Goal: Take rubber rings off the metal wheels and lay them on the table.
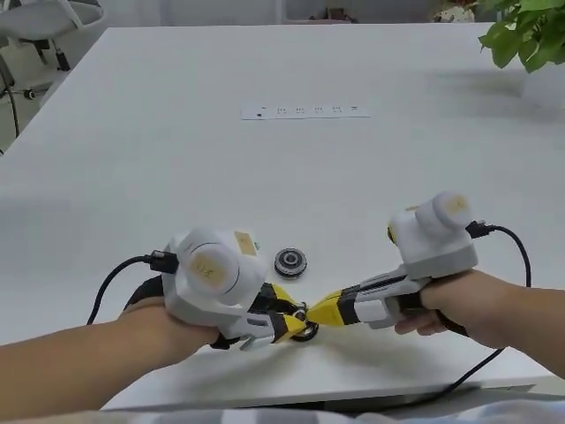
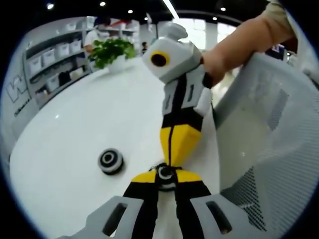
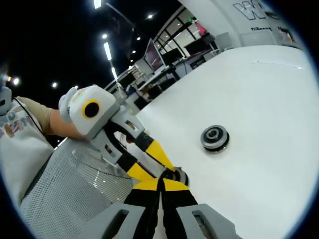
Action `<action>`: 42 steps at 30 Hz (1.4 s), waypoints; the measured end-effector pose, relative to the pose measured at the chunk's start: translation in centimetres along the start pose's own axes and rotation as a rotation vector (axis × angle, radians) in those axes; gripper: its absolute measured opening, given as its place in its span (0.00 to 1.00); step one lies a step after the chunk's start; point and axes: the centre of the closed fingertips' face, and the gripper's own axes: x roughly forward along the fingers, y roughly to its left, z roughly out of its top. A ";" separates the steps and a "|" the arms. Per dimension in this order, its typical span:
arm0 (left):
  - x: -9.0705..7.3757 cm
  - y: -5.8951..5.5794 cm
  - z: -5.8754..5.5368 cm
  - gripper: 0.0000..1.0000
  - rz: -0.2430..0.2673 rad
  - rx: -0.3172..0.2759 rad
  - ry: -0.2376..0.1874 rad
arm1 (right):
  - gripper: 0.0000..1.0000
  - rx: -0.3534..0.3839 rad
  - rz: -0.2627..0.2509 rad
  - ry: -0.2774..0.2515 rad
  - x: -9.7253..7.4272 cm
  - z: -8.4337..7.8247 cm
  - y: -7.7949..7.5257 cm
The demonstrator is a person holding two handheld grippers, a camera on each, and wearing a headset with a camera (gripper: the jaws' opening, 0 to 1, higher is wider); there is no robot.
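Observation:
A small metal wheel with a black rubber ring [image 1: 305, 330] is held just above the white table's [image 1: 265, 177] near edge. My left gripper [image 1: 296, 321] is shut on it, its yellow tips clamping the wheel [image 2: 164, 173] from both sides. My right gripper [image 1: 312, 315] comes in from the right with its jaws pressed together, pinching the wheel's black rim [image 3: 178, 176]. The right gripper's own tips [image 3: 160, 184] meet right at that rim. A second wheel with its rubber ring [image 1: 290, 261] lies flat on the table just beyond both grippers, also seen as the second wheel [image 2: 110, 161] [image 3: 215, 137].
A white power strip [image 1: 305, 111] lies mid-table further back. A potted plant [image 1: 530, 35] stands at the far right corner. An office chair [image 1: 44, 26] is off the far left. A mesh chair back [image 2: 269, 149] is close behind the near edge.

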 end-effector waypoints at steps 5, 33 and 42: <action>-0.1 0.1 -0.1 0.12 -0.002 -0.005 -0.011 | 0.00 -0.015 -0.056 0.010 -0.3 -0.2 -1.7; -2.3 -0.5 1.5 0.31 -0.060 -0.067 -0.035 | 0.00 0.024 -0.088 -0.044 -1.2 1.1 -0.6; -4.9 0.3 1.8 0.45 -0.025 -0.112 -0.082 | 0.00 0.023 -0.080 -0.063 -1.3 2.4 -0.8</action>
